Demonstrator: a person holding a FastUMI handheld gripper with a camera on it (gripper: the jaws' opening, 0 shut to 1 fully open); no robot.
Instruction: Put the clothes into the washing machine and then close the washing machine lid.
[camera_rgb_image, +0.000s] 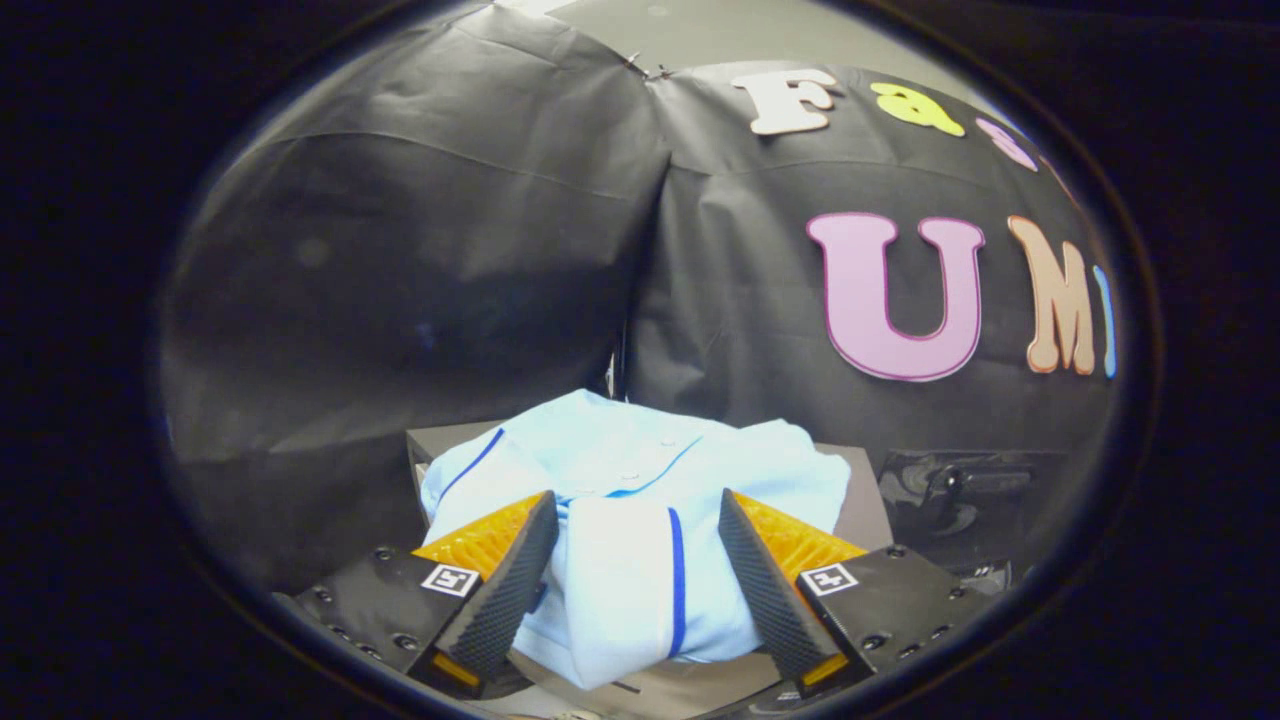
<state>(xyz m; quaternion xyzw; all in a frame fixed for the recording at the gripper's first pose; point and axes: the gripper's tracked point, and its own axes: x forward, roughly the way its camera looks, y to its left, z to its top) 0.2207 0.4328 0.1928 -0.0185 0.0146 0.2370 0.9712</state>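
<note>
In the gripper view, the tool (638, 515) stands with its two fingers spread wide, one finger (505, 590) on the left and the other on the right, with a clear gap between them. A folded light-blue garment (640, 470) with darker blue piping lies directly between and just ahead of the fingers. Its near fold (625, 600) reaches down into the gap, and neither finger clearly presses on the cloth; whether the pads touch its sides cannot be told. The garment has small buttons along a placket and is heaped in soft folds, resting on a grey table (860, 500) whose bare surface shows beside and behind the cloth. Beyond the garment, to the right of the table, sits a dark glossy object (960, 490), too shadowed to identify. Behind everything hangs the booth's black cloth wall (420, 280), creased and meeting at a corner seam above the garment.
</note>
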